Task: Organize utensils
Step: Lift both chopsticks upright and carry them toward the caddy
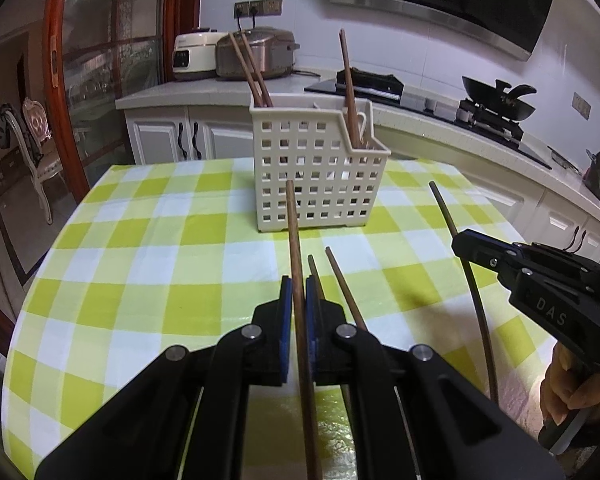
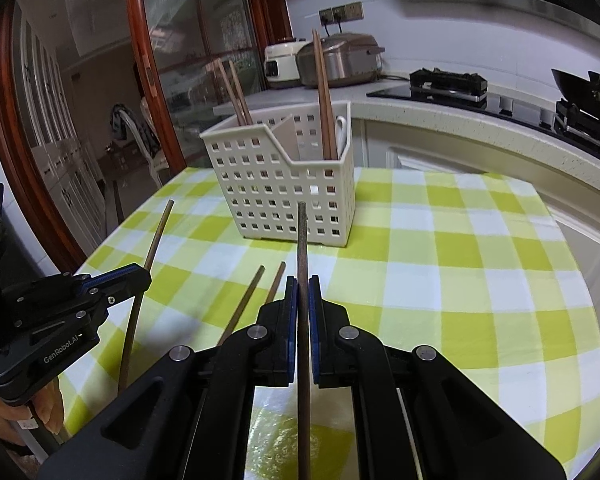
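A white perforated utensil basket stands on the green checked tablecloth, with several brown chopsticks upright in its two compartments. My left gripper is shut on a brown chopstick that points toward the basket. My right gripper is shut on a darker chopstick, also aimed at the basket. Each gripper shows in the other's view, the right one and the left one. Two more chopsticks lie on the cloth between the grippers.
The table ends in a rounded edge on the left. Behind it runs a kitchen counter with two rice cookers, a stove with a black wok and white cabinets. A glass sliding door is at left.
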A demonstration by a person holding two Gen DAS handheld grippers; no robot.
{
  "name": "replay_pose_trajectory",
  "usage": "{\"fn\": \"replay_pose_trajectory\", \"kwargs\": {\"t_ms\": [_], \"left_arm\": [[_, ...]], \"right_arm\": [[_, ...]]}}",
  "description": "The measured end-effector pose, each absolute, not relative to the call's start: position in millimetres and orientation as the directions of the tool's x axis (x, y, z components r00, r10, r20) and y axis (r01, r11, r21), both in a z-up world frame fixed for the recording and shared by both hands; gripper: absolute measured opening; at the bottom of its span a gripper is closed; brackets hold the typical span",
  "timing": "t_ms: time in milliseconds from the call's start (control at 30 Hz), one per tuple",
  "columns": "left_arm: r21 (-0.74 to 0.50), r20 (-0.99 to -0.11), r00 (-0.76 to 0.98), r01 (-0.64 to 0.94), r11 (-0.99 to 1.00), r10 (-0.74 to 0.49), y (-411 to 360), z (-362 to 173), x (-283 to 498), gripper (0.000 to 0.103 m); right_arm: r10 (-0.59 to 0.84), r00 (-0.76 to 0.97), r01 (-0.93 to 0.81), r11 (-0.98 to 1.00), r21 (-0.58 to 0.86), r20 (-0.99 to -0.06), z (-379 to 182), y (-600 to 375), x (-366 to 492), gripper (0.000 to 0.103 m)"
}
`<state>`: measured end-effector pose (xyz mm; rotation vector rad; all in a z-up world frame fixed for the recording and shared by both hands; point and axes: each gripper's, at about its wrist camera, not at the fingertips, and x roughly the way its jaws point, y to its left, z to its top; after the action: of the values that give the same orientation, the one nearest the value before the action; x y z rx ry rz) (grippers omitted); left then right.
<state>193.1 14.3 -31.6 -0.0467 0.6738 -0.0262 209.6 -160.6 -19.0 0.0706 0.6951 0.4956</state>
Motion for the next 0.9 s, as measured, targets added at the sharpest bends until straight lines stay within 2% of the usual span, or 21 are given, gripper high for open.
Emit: {"fn": "replay_pose_trajectory", "kwargs": {"t_ms": [567, 667, 800, 900], "left_arm": [[-0.030, -0.518, 0.854, 0.028, 0.999, -0.039, 7.3, -1.1, 154.8, 0.006], [-0.013, -0.568, 0.822, 0.046, 0.999, -0.045, 4.0, -7.6, 161.8, 0.006], [-0.070, -0.665, 0.742, 0.053, 0.996, -0.086, 9.3, -32.3, 189.7, 0.006], [-0.118, -0.701, 0.702, 0.057, 0.991, -0.124, 13.5, -48.4, 204.7, 0.006]], "right_arm": [[0.476, 0.725, -0.414, 0.879, 0.238, -0.498, 9.2, -174.9, 174.7, 0.006], [0.470, 0.725, -0.413, 0.882, 0.228, -0.504, 9.1, -173.9, 172.9, 0.006], [0.464, 0.716, -0.407, 0.884, 0.228, -0.522, 3.2, -173.5, 174.2, 0.006], [0.457, 0.713, -0.405, 0.887, 0.220, -0.531, -0.7, -174.8, 174.4, 0.006]]}}
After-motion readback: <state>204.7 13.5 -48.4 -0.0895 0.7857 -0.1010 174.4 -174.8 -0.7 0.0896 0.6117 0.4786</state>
